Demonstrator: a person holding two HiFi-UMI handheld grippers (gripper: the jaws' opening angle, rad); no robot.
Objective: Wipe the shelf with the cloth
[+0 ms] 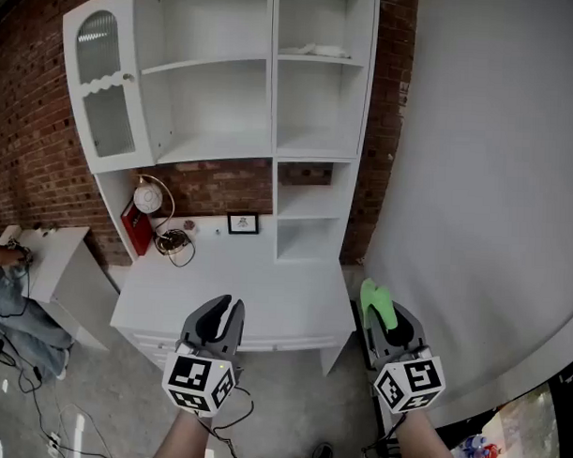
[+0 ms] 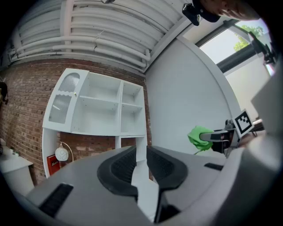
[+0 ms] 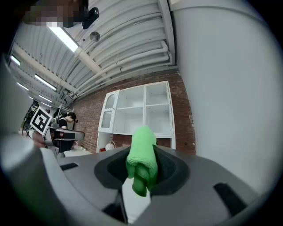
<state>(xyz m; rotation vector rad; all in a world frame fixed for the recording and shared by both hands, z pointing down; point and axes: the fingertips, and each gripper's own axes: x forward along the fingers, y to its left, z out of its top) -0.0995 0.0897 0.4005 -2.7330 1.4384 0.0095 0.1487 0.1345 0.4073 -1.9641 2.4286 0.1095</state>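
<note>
A white shelf unit (image 1: 225, 109) stands against a brick wall over a white desk top (image 1: 266, 288); it also fills the middle of the left gripper view (image 2: 106, 110) and the right gripper view (image 3: 141, 110). My right gripper (image 1: 381, 313) hangs to the right of the desk's front corner, shut on a rolled green cloth (image 1: 375, 299) that sticks out past its jaws (image 3: 142, 161). My left gripper (image 1: 227, 308) hovers over the desk's front edge, its jaws nearly together with nothing held (image 2: 140, 160). Both grippers are well short of the shelves.
On the desk's back left stand a red box (image 1: 133, 229), a round white lamp (image 1: 148, 199), coiled cables (image 1: 174, 241) and a small picture frame (image 1: 243, 224). A dark box (image 1: 307, 173) fills one cubby. A person sits at a small table (image 1: 51, 253) at left. A white wall (image 1: 485, 183) stands at the right.
</note>
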